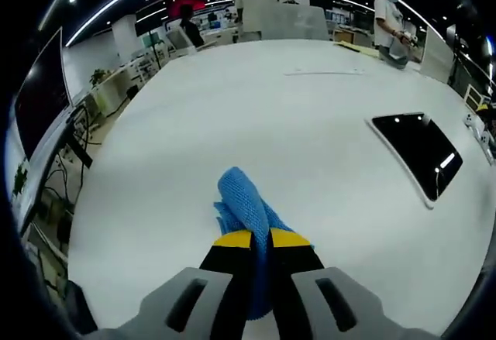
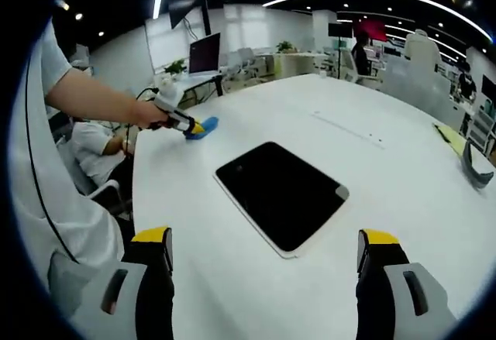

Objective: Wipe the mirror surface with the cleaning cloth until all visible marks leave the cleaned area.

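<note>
Since the cloth (image 1: 246,210) is well apart from the mirror (image 1: 418,152), the step in hand looks like carrying it over, and it should land flat on the glass so the fabric, not the jaw tips, does the rubbing. The left gripper (image 1: 260,239) has its jaws pinched narrow on the cloth above the table (image 1: 232,115). The right gripper (image 2: 263,247) hangs wide and empty, with the mirror lying between its jaws.

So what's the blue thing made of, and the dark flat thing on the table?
The blue cleaning cloth looks like soft woven or microfibre fabric: its surface is nubbly and it bunches up where the left gripper pinches it. The mirror looks like smooth glass in a thin pale frame; it is glossy and reflects the ceiling lights. The table seems a matte white laminate, though that's a guess.
</note>
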A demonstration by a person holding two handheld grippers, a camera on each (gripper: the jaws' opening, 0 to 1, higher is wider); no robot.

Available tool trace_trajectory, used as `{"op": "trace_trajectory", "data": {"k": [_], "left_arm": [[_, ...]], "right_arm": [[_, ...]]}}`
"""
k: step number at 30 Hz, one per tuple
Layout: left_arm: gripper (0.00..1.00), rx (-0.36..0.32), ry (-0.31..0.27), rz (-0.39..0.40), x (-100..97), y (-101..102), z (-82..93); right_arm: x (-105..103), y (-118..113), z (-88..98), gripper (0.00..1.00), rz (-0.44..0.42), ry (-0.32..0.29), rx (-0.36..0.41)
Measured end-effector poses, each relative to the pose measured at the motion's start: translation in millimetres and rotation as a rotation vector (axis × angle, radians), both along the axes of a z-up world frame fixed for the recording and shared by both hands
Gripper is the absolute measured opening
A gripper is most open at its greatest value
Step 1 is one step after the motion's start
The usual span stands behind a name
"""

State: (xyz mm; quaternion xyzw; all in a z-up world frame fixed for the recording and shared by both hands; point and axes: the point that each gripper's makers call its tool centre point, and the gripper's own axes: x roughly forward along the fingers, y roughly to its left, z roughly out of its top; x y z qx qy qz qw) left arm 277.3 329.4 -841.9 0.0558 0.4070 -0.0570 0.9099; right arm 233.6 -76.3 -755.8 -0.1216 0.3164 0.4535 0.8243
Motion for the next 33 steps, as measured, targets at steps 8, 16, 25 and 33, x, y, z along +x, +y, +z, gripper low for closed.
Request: {"op": "trace_trajectory", "data": {"k": [8,16,25,33], "left_arm": [[0.04,0.003,-0.027,-0.001,0.0,0.5,0.3],[0.04,0.0,-0.037,-0.003,1.4,1.6,0.9],[0.04,0.018,-0.053,-0.009,20.1,-7.4,38.7],[0.04,-0.026,-0.079,-0.038,32.6,-20.9,66.9]], "right_arm": [[0.1,3.5,-9.5,0.99,0.004,0.016,-0.011],[0.0,3.2,-9.0,0.99,0.004,0.02,-0.016],[0.1,-0.9,-9.6,1.0,0.0,0.029,-0.018],[1.8,-0.6,-8.3,1.0,-0.001,0.028,-0.01]]}}
